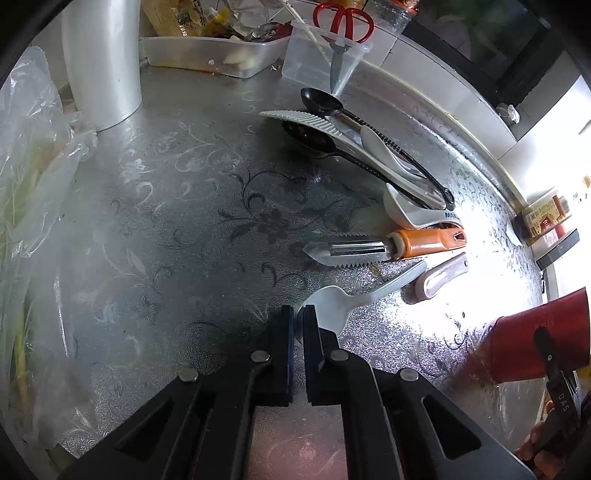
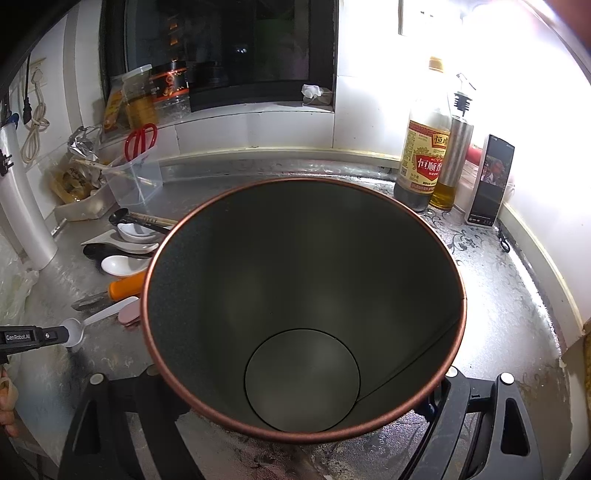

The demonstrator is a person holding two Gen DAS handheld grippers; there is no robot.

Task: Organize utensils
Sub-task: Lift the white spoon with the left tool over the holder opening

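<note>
A white plastic spoon (image 1: 334, 306) lies on the silver patterned counter (image 1: 184, 221), its handle pointing right. My left gripper (image 1: 299, 321) is shut on the rim of the spoon's bowl; in the right wrist view the same gripper (image 2: 55, 334) pinches the spoon (image 2: 74, 330) from the left. My right gripper (image 2: 303, 369) is shut on a red cup (image 2: 303, 295) with a dark, bare inside, a finger on each side of it. In the left wrist view the red cup (image 1: 535, 339) is tilted at the right edge. Several other utensils lie in a row beyond the spoon.
The row holds an orange-handled peeler (image 1: 424, 243), a pink-handled tool (image 1: 439, 277), white ceramic spoons (image 1: 406, 210) and black spoons (image 1: 321, 99). A clear tub with red scissors (image 1: 343, 22) stands behind. A white roll (image 1: 103, 62) and a plastic bag (image 1: 29, 166) are left; bottles (image 2: 424, 147) and a phone (image 2: 491, 181) are right.
</note>
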